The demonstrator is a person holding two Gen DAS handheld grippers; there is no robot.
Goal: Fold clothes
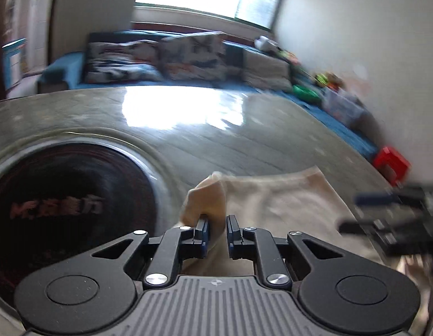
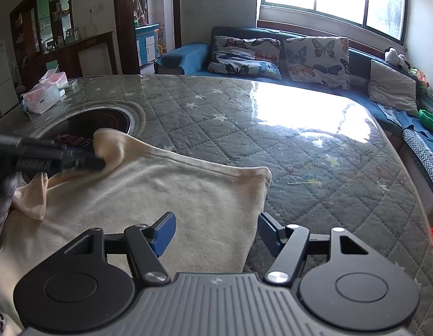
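Observation:
A cream garment (image 2: 166, 196) lies on the quilted grey table (image 2: 272, 128). My left gripper (image 1: 217, 233) has its fingers close together with a lifted corner of the cream garment (image 1: 208, 198) between them; in the right wrist view it (image 2: 84, 162) holds that corner raised at the left. My right gripper (image 2: 216, 232) is open and empty, just above the garment's right edge. It shows blurred at the right of the left wrist view (image 1: 353, 212).
A round dark cooktop (image 2: 96, 126) is set into the table at the left. Plastic packages (image 2: 45, 95) lie at the table's far left. A blue sofa with butterfly cushions (image 2: 272, 56) runs behind and along the right. A red stool (image 1: 392, 165) stands at the right.

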